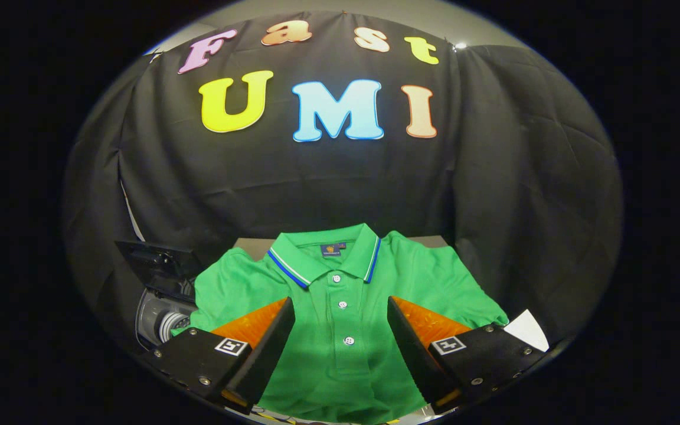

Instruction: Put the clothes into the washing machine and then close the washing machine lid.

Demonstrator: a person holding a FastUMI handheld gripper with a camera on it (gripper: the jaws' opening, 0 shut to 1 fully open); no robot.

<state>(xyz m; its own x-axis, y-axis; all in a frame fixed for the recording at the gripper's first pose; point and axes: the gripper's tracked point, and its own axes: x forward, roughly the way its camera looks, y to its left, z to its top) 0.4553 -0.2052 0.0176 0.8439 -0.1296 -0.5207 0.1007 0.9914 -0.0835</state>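
So the gripper (340, 307) is sitting above a green polo shirt (346, 295) with its fingers (269, 330) spread wide apart, nothing pinched between them. The shirt lies flat and face up on a table (251, 247), collar at the far end with blue and white striping along its edge, and the buttoned placket runs right down the gap between the two fingers. Three white buttons are visible there. The fabric spreads out past both fingers, left sleeve and right sleeve both laid out. Off to the left, just beside the shirt's left sleeve, there's the washing machine (160, 316), a grey round drum opening with its dark lid (151, 257) standing open behind it. A white slip of paper (528, 327) pokes out near the right finger.
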